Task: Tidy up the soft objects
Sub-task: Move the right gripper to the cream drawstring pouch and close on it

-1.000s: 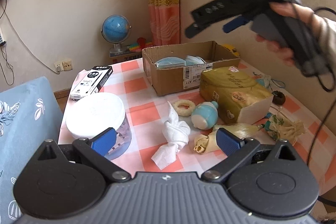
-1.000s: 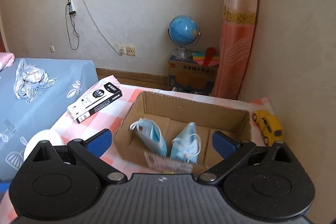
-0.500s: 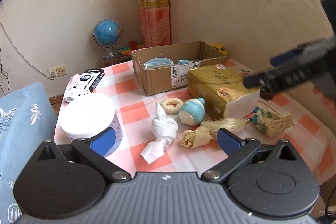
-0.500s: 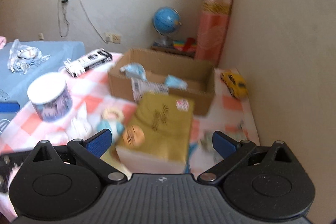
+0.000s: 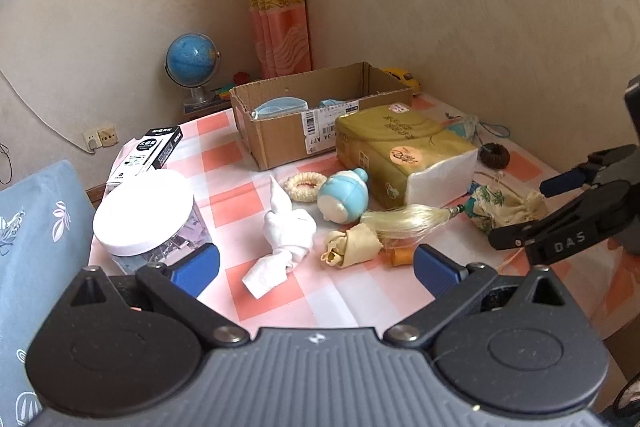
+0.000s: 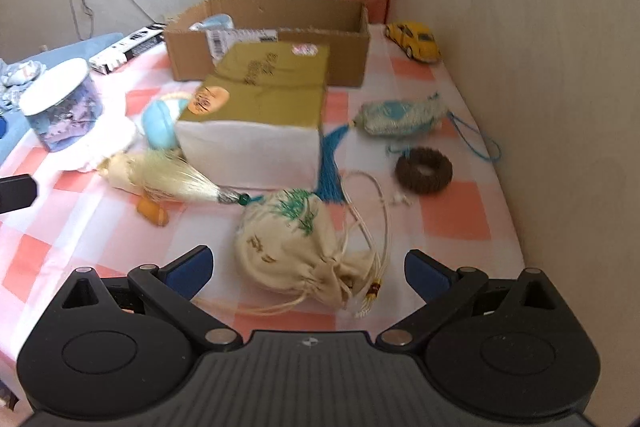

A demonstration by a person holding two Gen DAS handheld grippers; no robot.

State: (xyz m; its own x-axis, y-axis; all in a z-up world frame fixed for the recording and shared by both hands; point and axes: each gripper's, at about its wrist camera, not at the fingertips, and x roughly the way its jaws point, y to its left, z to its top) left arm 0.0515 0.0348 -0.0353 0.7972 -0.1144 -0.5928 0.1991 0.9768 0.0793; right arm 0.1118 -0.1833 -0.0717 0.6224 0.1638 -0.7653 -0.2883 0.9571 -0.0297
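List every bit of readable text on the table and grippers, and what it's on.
"DAS": on the right gripper, along one of its fingers.
"A77": on the shipping label of the cardboard box.
Black and white box: print too small to read.
Tissue pack: print and round orange sticker too blurred to read.

I hold my left tool [image 5: 316, 265] with its blue fingertips spread wide and nothing between them. My right tool [image 6: 306, 267] is just as wide apart, tilted downward, its fingertips also gripping nothing; from the left wrist view it reaches in from the right edge.
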